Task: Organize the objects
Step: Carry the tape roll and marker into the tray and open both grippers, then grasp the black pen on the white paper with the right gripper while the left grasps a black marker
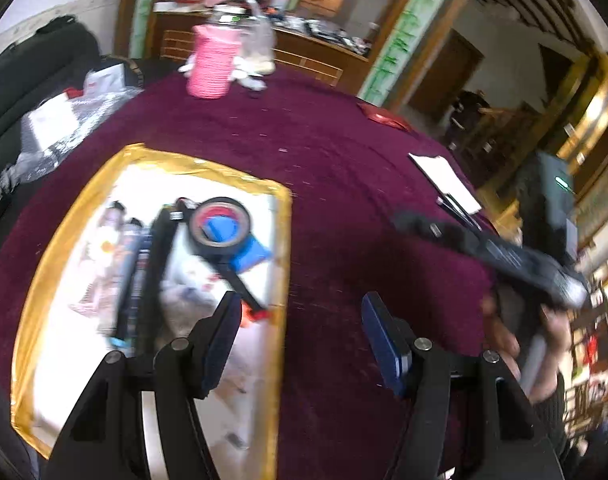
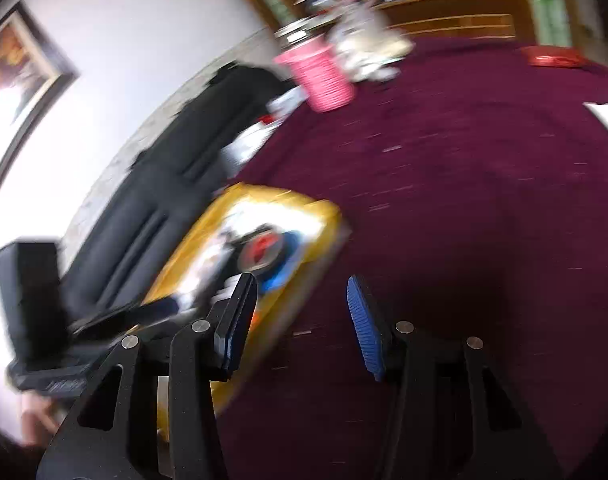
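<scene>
A shallow box with a gold rim lies on the maroon tablecloth. In it are a black tape roll, a blue piece, a long black tool, pens and small packets. My left gripper is open and empty, over the box's right edge. My right gripper is open and empty, above the cloth just right of the box. The right gripper's body also shows in the left wrist view, held by a hand. Both views are motion-blurred.
A pink ribbed cup and a plastic bag stand at the table's far side. A white notepad with scissors and a red lid lie right. A black sofa with clutter is left.
</scene>
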A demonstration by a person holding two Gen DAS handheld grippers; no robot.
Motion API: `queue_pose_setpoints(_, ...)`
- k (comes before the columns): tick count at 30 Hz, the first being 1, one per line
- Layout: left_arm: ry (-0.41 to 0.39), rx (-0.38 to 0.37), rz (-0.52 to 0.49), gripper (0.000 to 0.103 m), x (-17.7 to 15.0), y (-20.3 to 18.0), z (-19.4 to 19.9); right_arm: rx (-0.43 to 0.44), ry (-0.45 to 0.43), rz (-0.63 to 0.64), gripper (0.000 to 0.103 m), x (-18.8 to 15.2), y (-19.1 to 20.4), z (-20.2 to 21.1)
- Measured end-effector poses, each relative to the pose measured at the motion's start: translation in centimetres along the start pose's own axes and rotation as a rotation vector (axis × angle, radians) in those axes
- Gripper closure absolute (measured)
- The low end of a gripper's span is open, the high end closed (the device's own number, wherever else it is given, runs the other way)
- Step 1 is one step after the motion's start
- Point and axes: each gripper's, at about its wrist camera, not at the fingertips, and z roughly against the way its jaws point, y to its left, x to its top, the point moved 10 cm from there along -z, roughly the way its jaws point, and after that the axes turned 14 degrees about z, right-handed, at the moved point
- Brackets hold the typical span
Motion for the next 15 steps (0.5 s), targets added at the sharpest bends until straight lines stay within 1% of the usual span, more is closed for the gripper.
queue_pose_setpoints(1, 0.003, -0.003, -0.014, 0.040, -0.3, -0.6, -0.1, -0.051, -0.002, -0.019, 0.055, 0.0, -1.6, 0.4)
queue_pose_setpoints(2, 0.006, -0.006, -0.029, 0.040, -0.6, -1.3, -0.2, -0.124, -0.004, -0.043, 0.055, -0.1, -3.9, 0.9)
queue_pose_setpoints(4, 0.011, -0.011, -0.051, 0.040, -1.1, -2.2, -0.5, -0.225, 0.007, -0.086, 0.055, -0.3, -7.5, 1.5)
queue_pose_setpoints(5, 0.015, -0.016, -0.058, 0.040, -1.4, -2.6, -0.7, -0.308, 0.022, -0.107, 0.056, -0.4, -10.1, 1.8)
queue_pose_setpoints(7, 0.031, -0.027, -0.070, 0.040, -2.0, -3.2, -1.1, -0.399, 0.049, -0.153, 0.056, -0.7, -13.6, 2.3)
queue_pose_setpoints(8, 0.039, -0.028, -0.076, 0.040, -2.3, -3.5, -1.3, -0.455, 0.069, -0.190, 0.056, -1.0, -16.0, 2.6)
queue_pose_setpoints(11, 0.050, -0.032, -0.087, 0.040, -2.8, -4.1, -1.9, -0.554, 0.053, -0.274, 0.056, -0.4, -20.9, 4.1)
queue_pose_setpoints(14, 0.052, -0.049, -0.084, 0.040, -2.8, -4.5, -2.2, -0.590, 0.030, -0.368, 0.056, 0.2, -24.5, 5.4)
queue_pose_setpoints(15, 0.051, -0.054, -0.083, 0.040, -2.8, -4.6, -2.2, -0.626, 0.023, -0.383, 0.056, 0.6, -26.0, 6.0)
